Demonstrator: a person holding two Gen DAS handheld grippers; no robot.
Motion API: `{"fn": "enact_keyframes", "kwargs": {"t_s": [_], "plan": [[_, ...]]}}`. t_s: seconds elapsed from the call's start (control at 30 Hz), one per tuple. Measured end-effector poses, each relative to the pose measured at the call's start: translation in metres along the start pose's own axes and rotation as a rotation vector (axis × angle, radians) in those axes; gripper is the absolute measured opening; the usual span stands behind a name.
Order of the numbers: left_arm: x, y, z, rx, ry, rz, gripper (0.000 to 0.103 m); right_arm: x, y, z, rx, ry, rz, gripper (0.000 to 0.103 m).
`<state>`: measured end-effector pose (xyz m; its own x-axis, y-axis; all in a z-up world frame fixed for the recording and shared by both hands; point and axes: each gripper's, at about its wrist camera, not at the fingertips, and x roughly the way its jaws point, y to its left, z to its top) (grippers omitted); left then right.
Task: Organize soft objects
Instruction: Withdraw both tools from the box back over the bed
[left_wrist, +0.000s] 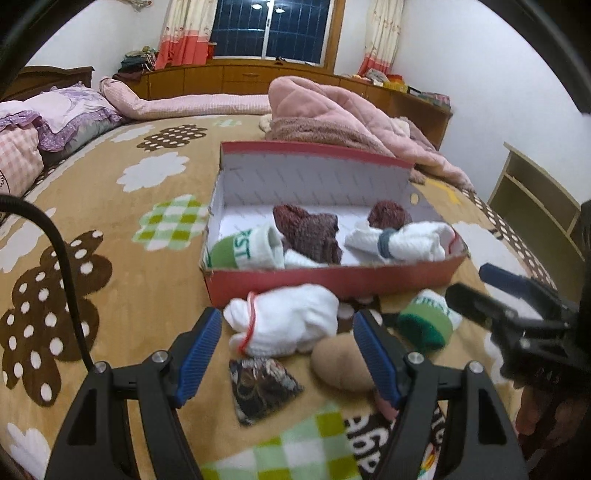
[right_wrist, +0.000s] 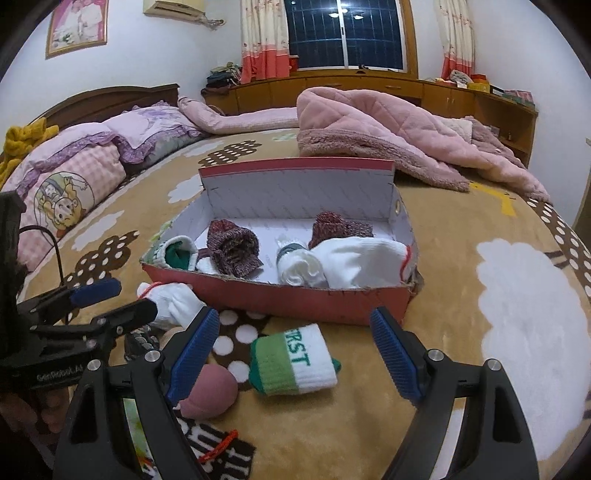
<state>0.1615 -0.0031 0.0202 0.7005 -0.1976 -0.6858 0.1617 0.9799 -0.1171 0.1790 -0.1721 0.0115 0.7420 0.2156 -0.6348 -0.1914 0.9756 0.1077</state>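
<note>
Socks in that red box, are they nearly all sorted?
Partly. Several rolled socks already sit in the red box. Both claws, left claw and right claw, are open and empty. Still on the blanket: white sock, green-striped sock, pink ball, patterned pouch.

Each gripper (left_wrist: 288, 354) (right_wrist: 295, 354) is black plastic with ribbed blue pads and silver screws; a black cable (left_wrist: 62, 266) trails.
</note>
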Motion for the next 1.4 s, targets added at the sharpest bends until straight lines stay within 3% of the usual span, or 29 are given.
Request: {"fn": "enact_keyframes", "kwargs": {"t_s": [0.3, 1.4], "plan": [[-0.006, -0.009, -0.012, 0.022, 0.035, -0.012, 0.077, -0.009, 0.000, -0.014, -0.006, 0.013, -0.046, 0.085], [-0.040, -0.003, -0.060, 0.028, 0.045, -0.025, 0.077, -0.031, 0.004, -0.056, 0.020, 0.050, -0.056, 0.085]]}}
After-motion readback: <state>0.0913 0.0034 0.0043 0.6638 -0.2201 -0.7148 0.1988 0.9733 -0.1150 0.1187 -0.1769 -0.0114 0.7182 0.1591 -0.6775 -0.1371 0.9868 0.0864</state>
